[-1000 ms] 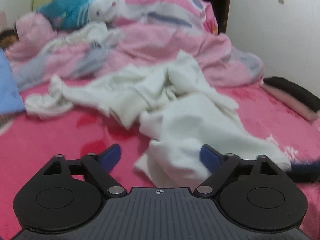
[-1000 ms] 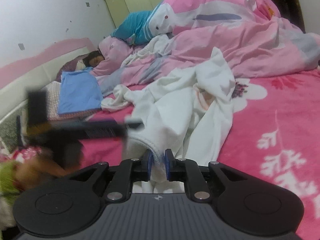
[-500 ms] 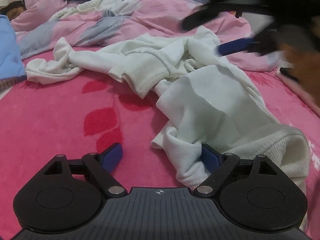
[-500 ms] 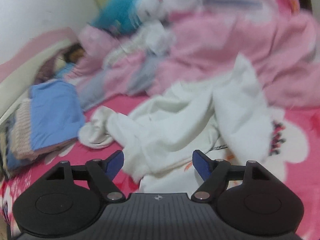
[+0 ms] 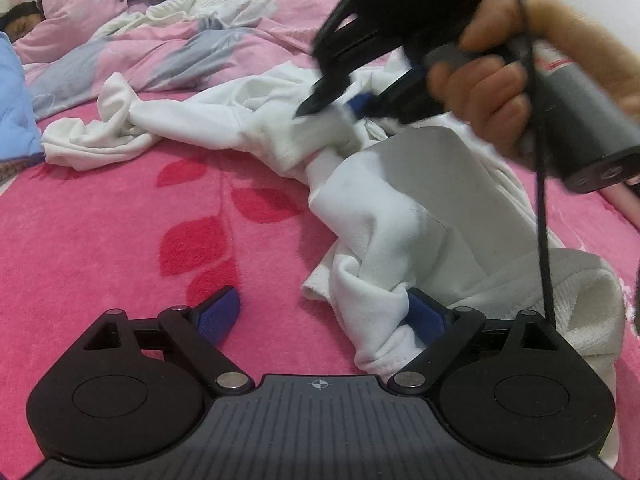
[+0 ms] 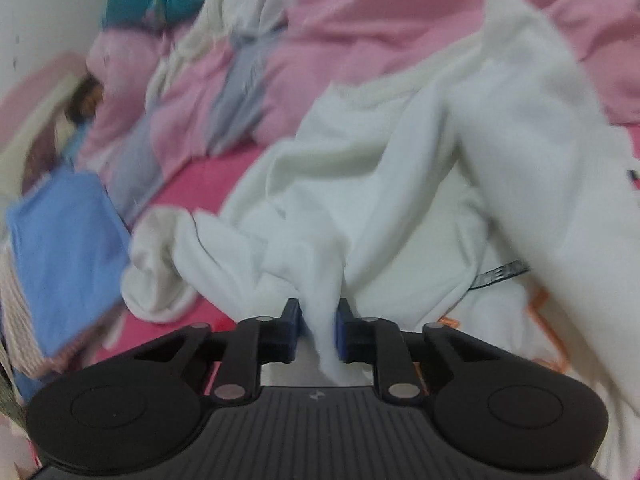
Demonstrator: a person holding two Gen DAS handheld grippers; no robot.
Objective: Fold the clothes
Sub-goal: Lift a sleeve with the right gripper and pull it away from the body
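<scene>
The crumpled white cotton garment [image 5: 400, 208] lies bunched on the pink fleece bed cover [image 5: 120, 240]. The right gripper [image 6: 317, 334] has just closed, pinching 1 thin fold. The left gripper [image 5: 320, 316] gapes wide, holding nothing. That small pinch may slip when pulled.

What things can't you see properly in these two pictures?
- White garment: right wrist view is blurred, so its shape and small label are unreadable.
- Right tongs: left wrist view, motion blur smears the tips.
- Garment's right part: left wrist view, hidden by the hand and handle.
- Blue folded cloth: cut off by the left edge.
</scene>
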